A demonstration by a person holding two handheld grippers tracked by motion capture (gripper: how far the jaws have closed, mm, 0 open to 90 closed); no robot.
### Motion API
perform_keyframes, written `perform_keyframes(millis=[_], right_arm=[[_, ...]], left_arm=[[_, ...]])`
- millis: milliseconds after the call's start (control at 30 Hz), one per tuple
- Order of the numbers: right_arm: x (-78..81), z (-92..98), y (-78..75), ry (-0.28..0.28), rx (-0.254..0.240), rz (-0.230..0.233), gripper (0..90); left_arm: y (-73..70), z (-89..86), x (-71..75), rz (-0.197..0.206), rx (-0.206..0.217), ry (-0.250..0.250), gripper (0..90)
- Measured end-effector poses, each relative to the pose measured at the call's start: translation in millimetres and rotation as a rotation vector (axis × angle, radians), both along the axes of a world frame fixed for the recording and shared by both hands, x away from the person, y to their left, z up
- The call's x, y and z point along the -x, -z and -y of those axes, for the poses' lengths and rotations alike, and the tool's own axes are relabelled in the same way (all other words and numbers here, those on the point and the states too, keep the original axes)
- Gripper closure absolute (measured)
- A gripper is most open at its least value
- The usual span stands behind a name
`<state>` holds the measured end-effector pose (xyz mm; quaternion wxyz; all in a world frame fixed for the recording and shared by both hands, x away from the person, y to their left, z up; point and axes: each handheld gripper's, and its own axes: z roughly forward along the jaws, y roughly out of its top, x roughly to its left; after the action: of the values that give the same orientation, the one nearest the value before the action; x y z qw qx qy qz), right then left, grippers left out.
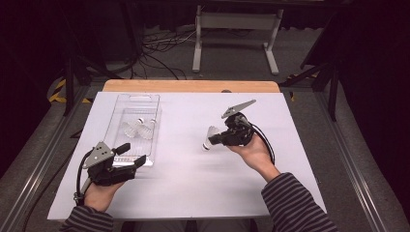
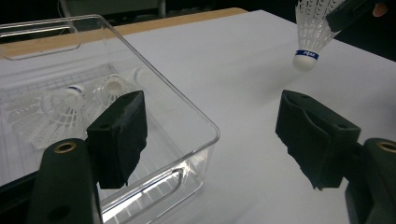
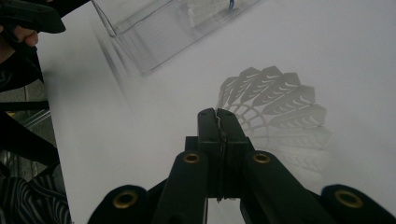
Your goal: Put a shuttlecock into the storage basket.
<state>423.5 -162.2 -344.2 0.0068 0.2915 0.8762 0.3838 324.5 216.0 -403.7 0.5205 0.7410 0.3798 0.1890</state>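
A clear tray (image 1: 122, 107) holding two shuttlecocks (image 1: 138, 127) sits on the white table (image 1: 193, 179), left of the work. The right gripper (image 1: 215, 139) is clamped on a shuttlecock (image 1: 210, 137), skirt pinched, cork down just above the table. The left gripper (image 1: 133, 154) stands wide open and empty at the tray's near corner.

Both grippers, left (image 1: 129, 154) and right (image 1: 216, 139), were black with brass rivets, grey three-cornered plates and black cables; the sleeves (image 1: 296, 205) were dark-striped.

Blue band on shuttlecock (image 2: 312, 35) cork, small white lettering, illegible
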Motion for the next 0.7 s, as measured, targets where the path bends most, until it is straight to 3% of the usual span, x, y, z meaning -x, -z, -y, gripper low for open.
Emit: perform_keyframes(millis=[700], right_arm=[[1.3, -5.3, -4.9, -0.015, 0.006, 0.005, 90.0]], left_arm=[[-5.5, 32.5, -17.7, -0.022, -0.046, 0.093, 26.4]])
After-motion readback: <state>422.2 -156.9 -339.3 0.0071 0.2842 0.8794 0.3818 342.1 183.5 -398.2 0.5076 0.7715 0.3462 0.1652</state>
